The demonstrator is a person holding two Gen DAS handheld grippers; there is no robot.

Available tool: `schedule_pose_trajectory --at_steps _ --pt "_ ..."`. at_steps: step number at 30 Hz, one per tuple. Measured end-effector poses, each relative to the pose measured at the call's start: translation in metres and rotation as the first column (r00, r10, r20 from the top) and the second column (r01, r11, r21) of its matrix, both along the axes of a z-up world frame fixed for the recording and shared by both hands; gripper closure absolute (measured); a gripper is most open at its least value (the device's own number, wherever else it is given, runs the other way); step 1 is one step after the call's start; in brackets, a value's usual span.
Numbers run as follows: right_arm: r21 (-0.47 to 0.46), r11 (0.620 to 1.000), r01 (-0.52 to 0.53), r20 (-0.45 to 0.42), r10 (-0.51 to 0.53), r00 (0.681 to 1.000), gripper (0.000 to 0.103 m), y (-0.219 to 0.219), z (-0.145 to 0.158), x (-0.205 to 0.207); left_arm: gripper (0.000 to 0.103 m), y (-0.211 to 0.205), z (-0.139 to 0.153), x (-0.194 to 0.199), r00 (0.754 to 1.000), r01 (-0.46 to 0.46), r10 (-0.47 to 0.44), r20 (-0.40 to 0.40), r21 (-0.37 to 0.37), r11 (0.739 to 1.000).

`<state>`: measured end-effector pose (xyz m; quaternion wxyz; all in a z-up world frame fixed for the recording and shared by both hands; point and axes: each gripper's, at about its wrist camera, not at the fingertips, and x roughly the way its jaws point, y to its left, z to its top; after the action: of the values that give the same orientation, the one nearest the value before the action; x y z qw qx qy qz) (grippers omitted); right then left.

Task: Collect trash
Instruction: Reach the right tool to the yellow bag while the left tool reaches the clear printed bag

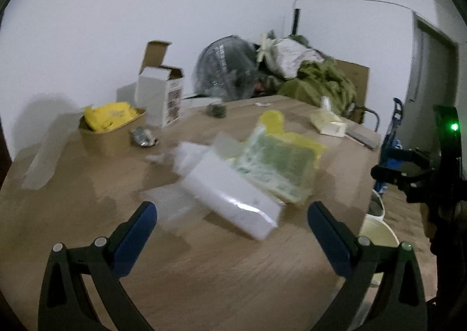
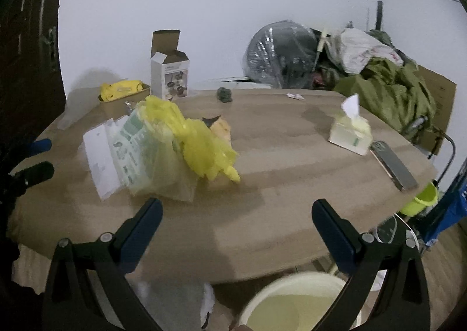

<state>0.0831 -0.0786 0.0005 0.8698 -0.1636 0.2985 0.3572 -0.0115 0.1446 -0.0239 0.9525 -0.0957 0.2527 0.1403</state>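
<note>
Honestly it's looking like the cleanup is barely getting going here. Both tongs are sitting wide apart and holding nothing: the left gripper is hanging over the near edge of the table at the bottom of its frame, and the right gripper is doing the same in its own view. The pale bucket, which is presumably where the trash is going, is peeking in at the bottom centre of the right view, below the table edge, and what shows of its inside is looking empty. Meanwhile the trash is all lying on the table: a white box in the middle of the left view, just in front of the left tongs, touching a green-printed plastic bag with a yellow bag bunched against it. Further back, toward the upper left of the frame, there's a brown tub with a yellow wrapper stuffed in it, a crumpled foil thing beside it, and an open carton standing upright. A tissue box and a dark flat thing are sitting over on the right, though whether those count as trash is anyone's guess. So pretty much everything is left to do, and the white box is looking like the easiest first grab.
</note>
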Motion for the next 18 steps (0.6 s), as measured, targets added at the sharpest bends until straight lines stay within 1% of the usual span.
schedule_pose_trajectory --at_steps 4,7,13,18 --pt "0.017 0.998 -0.053 -0.018 0.053 0.998 0.002 0.023 -0.003 0.024 0.0 0.014 -0.004 0.003 0.998 -0.05 0.05 -0.031 -0.02 0.999" --pt "0.035 0.997 -0.065 -0.029 0.066 0.997 0.002 0.033 -0.004 0.039 0.0 0.021 -0.005 0.009 0.996 -0.074 0.073 -0.045 -0.026 0.997" --pt "0.065 0.995 -0.074 -0.083 0.079 0.993 0.002 0.053 -0.013 0.075 0.0 0.023 0.004 0.026 0.995 -0.078 0.076 -0.058 -0.016 0.997" --pt "0.094 0.99 -0.109 -0.137 0.121 0.983 0.002 0.071 -0.025 0.092 0.0 0.025 0.01 0.046 0.995 -0.066 0.065 -0.069 -0.013 0.998"
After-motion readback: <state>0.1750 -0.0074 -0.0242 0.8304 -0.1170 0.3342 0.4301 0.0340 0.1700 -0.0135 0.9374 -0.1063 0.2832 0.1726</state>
